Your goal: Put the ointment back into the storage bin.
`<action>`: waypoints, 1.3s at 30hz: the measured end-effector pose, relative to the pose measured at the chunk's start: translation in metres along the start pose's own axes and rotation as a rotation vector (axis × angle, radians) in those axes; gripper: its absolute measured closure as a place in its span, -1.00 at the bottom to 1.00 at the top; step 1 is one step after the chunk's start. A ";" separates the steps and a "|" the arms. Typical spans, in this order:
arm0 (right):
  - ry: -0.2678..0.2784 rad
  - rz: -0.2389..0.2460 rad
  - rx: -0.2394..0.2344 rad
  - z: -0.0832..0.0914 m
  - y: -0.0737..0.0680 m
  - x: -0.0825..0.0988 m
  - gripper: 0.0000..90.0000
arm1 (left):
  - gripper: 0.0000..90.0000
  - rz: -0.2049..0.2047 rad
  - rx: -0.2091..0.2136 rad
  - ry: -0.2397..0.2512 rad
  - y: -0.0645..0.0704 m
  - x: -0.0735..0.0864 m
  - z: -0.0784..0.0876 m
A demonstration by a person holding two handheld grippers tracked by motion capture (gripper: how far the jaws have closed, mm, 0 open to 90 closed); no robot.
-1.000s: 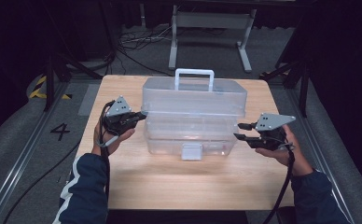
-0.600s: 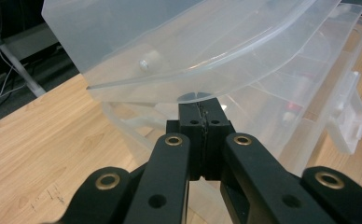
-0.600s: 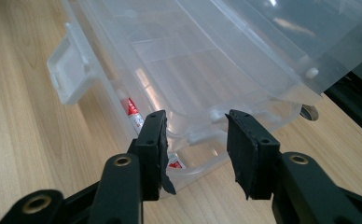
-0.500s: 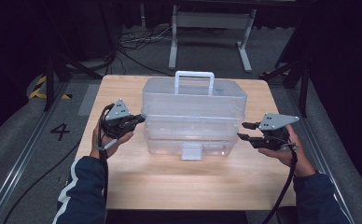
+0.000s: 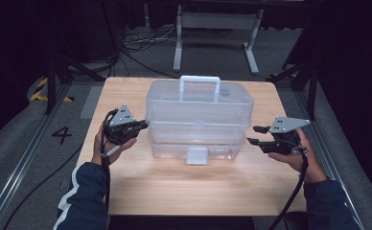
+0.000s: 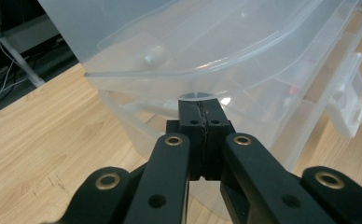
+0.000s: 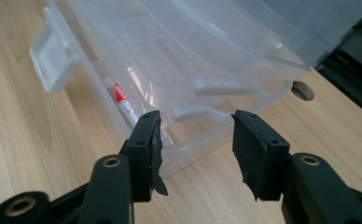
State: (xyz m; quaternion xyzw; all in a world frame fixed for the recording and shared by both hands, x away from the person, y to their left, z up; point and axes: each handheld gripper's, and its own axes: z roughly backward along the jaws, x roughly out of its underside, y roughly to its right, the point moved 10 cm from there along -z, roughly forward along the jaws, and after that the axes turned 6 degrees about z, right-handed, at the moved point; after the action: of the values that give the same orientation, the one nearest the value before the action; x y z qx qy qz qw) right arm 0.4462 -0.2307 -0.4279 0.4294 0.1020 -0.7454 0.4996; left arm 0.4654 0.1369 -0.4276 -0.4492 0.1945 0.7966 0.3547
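Note:
A clear plastic toolbox with a white handle and a front latch stands mid-table. My left gripper is shut, and its tips rest against the box's left end just under the lid rim. To the right of the box, my right gripper is open. Its jaws have just been opening, with nothing between the pads. The box's right end lies just beyond them. A red and white tube lies inside the box.
The wooden table has bare board in front of the box and at both sides. Beyond its far edge are dark floor, cables and a metal stand. A round hole is cut into the tabletop behind the box.
The right gripper's jaws have spread wider and drawn slightly away from the box's right end. The left gripper and the box have stayed put.

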 end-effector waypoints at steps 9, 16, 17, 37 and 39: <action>-0.082 0.001 0.022 -0.008 0.007 0.020 0.10 | 1.00 -0.006 0.005 -0.015 0.003 0.007 0.003; -0.071 -0.021 0.018 -0.007 0.006 0.028 0.08 | 1.00 -0.022 0.006 -0.046 0.006 0.015 0.005; -0.076 -0.021 0.027 -0.007 0.006 0.030 0.08 | 1.00 -0.022 0.006 -0.046 0.006 0.015 0.005; -0.061 -0.050 0.032 -0.003 -0.002 0.045 0.04 | 1.00 -0.044 0.006 -0.094 0.010 0.033 -0.001; -0.060 -0.055 0.030 -0.003 -0.002 0.046 0.03 | 1.00 -0.047 0.006 -0.097 0.010 0.034 -0.001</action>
State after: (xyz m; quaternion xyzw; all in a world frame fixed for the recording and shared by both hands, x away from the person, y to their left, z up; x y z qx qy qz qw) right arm 0.4399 -0.2578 -0.4648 0.4114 0.0873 -0.7728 0.4753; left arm 0.4466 0.1425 -0.4574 -0.4132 0.1690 0.8084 0.3837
